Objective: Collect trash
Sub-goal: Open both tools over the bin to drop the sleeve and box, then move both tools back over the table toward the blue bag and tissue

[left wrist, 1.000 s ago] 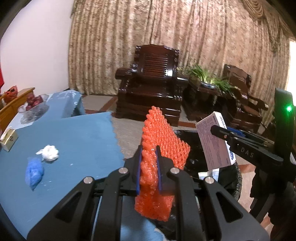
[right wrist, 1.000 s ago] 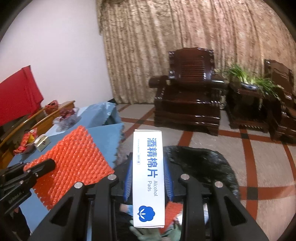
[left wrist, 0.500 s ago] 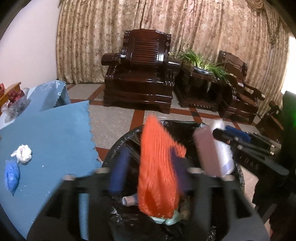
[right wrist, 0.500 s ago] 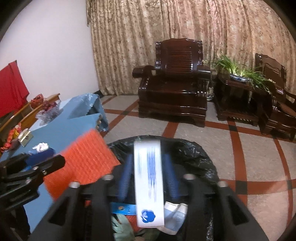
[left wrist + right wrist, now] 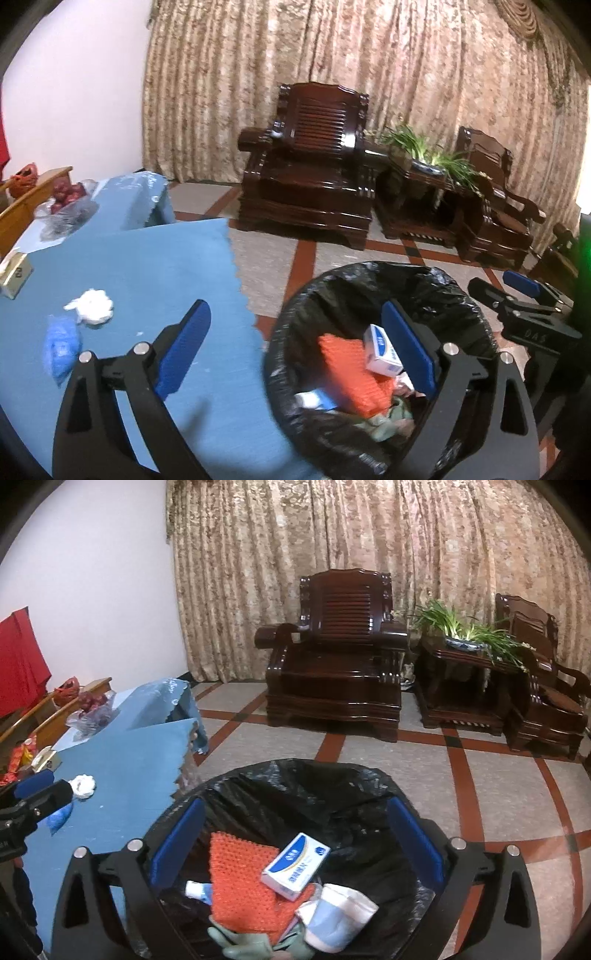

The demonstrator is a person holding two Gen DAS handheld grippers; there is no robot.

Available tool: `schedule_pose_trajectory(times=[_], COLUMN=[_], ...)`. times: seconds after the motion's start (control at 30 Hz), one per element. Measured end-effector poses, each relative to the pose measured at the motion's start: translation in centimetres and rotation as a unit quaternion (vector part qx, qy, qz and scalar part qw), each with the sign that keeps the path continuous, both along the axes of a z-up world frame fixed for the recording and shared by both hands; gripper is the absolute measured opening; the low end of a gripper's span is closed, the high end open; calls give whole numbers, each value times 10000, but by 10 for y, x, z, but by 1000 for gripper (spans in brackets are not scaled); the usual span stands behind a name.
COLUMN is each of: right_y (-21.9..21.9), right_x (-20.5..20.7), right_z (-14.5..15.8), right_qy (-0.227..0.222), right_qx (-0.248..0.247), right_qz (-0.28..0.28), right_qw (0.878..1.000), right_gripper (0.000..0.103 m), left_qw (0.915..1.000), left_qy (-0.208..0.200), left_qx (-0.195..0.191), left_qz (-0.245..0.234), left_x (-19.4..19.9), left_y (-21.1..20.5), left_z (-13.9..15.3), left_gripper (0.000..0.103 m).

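Nearby, white wad [image 5: 90,312], perhaps tissue, tops blue table [image 5: 155,266].

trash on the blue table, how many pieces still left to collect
2: a white crumpled wad near the middle of the blue table, and a blue crumpled piece just beside it, nearer the camera. More may lie out of view.

My left wrist view looks forward and down from close above the bin [image 5: 373,280] rim, table [image 5: 147,266] to its left. My right wrist view sits nearer over the bin [image 5: 295,775], facing the same way. Both share bin, table, armchair [image 5: 310,155] and curtain [image 5: 369,535].
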State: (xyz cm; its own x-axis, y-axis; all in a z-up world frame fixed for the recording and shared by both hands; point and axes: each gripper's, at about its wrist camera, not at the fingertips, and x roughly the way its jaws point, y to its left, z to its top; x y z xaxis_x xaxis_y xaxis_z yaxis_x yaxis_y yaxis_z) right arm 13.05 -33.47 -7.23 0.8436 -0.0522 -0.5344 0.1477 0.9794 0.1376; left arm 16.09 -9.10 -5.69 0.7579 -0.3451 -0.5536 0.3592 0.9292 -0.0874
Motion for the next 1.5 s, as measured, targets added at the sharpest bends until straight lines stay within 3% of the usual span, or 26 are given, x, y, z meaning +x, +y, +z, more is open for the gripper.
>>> schedule_pose_trajectory(times=[0.43,0.73,1.17,1.5], right_y=[91,159,247,281], right_x=[12,30,76,115], right_z=[12,7,-11,-37], right_qy=[-53,30,130,436], right_qx=[-6,29,-14,-10], right_qz=[809,1406,1965,2082], right_qw=[9967,9901,9804,9771], right_gripper=[97,97,97,97], left_qw=[9966,9851,9674,9643], left_qy=[-185,-153,147,612], left_qx=[95,271,368,375], left_qz=[797,1689,2500,2549], left_x=[-34,-40,-6,48], left_y=[91,177,264,280], left_z=[9,2,-29,-75], left_gripper=[93,93,93,92])
